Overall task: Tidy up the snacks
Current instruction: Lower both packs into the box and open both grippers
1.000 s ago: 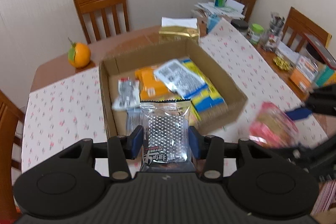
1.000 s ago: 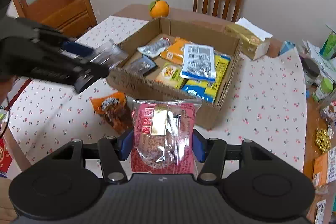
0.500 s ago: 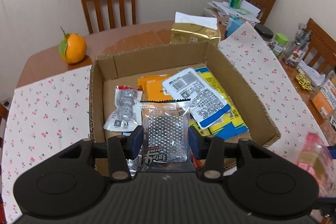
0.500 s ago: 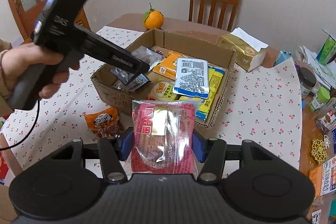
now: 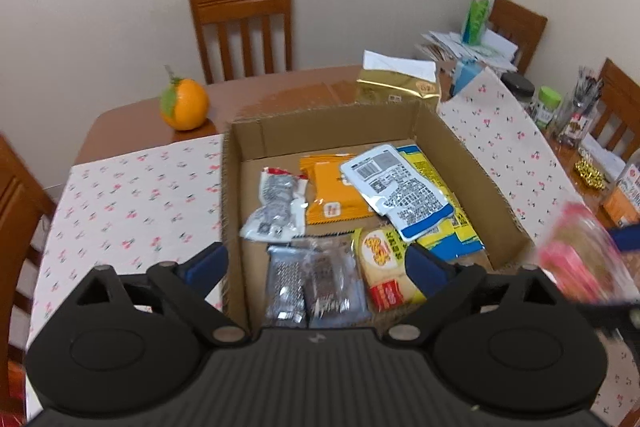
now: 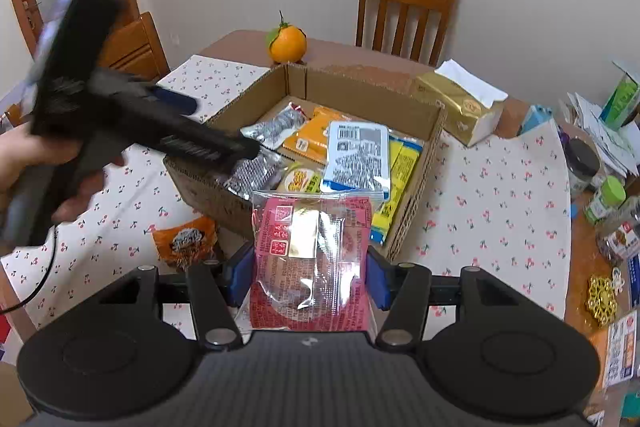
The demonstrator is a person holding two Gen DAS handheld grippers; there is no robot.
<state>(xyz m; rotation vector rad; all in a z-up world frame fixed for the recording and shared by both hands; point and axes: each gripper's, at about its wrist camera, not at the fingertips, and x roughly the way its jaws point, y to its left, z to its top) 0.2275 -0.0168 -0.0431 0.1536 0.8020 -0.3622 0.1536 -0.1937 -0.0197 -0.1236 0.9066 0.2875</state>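
We are holding our left gripper [image 5: 316, 263] wide open above the cardboard box [image 5: 472, 163] on the desk [image 5: 128, 199]; the clear silver snack packet [image 5: 316, 283] is lying inside, at the box's near edge. Our right gripper [image 6: 308, 277] is gripping a red snack pouch [image 6: 312, 259] before the box.

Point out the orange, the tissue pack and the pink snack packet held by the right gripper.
orange [image 5: 185, 104]: left wrist view, middle of the fruit's skin.
tissue pack [image 6: 456, 107]: right wrist view, its gold side face.
pink snack packet [image 6: 310, 263]: right wrist view, centre of its clear front.
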